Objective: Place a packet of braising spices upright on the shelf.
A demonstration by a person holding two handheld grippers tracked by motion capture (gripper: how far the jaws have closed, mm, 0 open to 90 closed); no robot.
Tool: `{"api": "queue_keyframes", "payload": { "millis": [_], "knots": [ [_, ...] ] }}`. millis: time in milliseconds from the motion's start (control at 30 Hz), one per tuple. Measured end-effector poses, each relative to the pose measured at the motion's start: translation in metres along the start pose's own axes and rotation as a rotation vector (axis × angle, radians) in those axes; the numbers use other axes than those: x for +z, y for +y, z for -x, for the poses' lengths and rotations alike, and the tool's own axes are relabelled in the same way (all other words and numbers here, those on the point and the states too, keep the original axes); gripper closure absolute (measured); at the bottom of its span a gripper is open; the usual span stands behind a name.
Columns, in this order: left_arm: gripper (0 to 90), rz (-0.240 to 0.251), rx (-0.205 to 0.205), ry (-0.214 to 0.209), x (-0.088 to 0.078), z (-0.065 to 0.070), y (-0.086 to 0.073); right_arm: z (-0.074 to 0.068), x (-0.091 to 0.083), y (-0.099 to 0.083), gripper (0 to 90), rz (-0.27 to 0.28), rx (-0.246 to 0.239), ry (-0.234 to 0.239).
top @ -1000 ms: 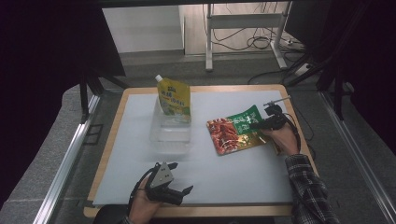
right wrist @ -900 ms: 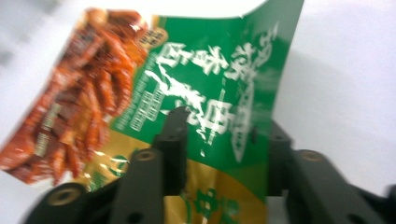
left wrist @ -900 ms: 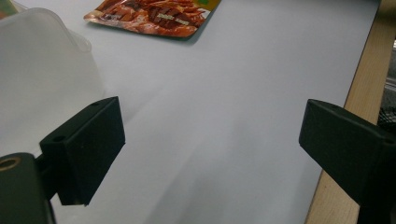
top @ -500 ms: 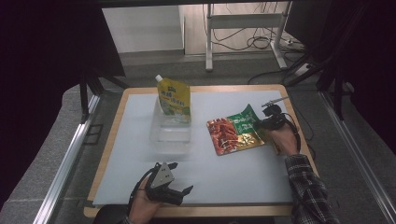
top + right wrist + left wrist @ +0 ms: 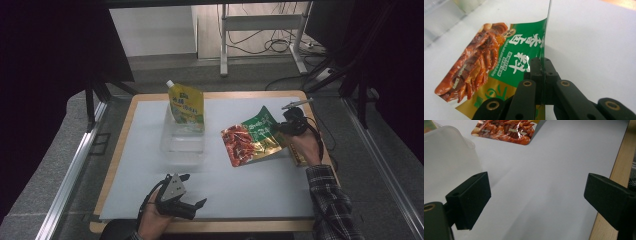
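Lifted at its far right edge since a second earlier, when it lay flat on the mat, the red-and-green snack packet [image 5: 251, 140] now tilts up from the white mat [image 5: 240, 185], its near corner still low beside the clear plastic tub [image 5: 182, 142]. At right, the right gripper [image 5: 284, 127] has just finished closing its jaws, which are pressed together on the packet's green edge (the right gripper view shows the foil pinched between the two black pads [image 5: 537, 67], green lettering just above them). A hand in a plaid sleeve [image 5: 327, 200] carries that gripper near the table's right rim. At lower left, the left gripper [image 5: 192, 192] rests at the near edge of the mat, its jaws spread wide with nothing between them, well apart from the packet. A yellow spouted pouch [image 5: 186, 106] stands upright in the tub's far end.
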State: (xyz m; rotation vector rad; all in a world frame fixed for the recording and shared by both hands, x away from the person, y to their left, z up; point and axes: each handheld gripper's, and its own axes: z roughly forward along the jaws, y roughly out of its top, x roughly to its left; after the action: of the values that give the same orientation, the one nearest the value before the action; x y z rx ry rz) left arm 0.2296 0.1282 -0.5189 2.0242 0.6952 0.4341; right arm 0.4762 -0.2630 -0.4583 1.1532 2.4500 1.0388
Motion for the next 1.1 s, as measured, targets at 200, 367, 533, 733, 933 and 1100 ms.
{"api": "queue_keyframes", "payload": {
  "millis": [200, 367, 533, 733, 933, 1100],
  "knots": [
    [6.7, 0.0, 0.0, -0.001, 0.0, 0.0, 0.0, -0.006, -0.007, 0.005, 88.7, 0.039, -0.008, 0.008],
    [6.7, 0.001, 0.001, 0.0, 0.0, 0.0, 0.0, -0.01, -0.012, 0.008, 88.8, 0.07, -0.012, 0.019],
    [6.8, 0.002, -0.001, 0.001, 0.0, 0.0, 0.0, -0.016, -0.018, 0.013, 88.8, 0.098, -0.031, 0.029],
    [6.8, 0.002, 0.002, 0.004, 0.0, 0.0, 0.0, -0.025, -0.024, 0.02, 88.8, 0.12, -0.062, 0.035],
    [6.8, -0.012, 0.01, 0.002, 0.002, 0.0, 0.0, -0.029, -0.028, 0.028, 88.8, 0.133, -0.074, 0.052],
    [6.8, -0.011, 0.012, 0.003, 0.002, 0.001, 0.0, -0.034, -0.03, 0.035, 88.8, 0.145, -0.068, 0.076]
  ]
}}
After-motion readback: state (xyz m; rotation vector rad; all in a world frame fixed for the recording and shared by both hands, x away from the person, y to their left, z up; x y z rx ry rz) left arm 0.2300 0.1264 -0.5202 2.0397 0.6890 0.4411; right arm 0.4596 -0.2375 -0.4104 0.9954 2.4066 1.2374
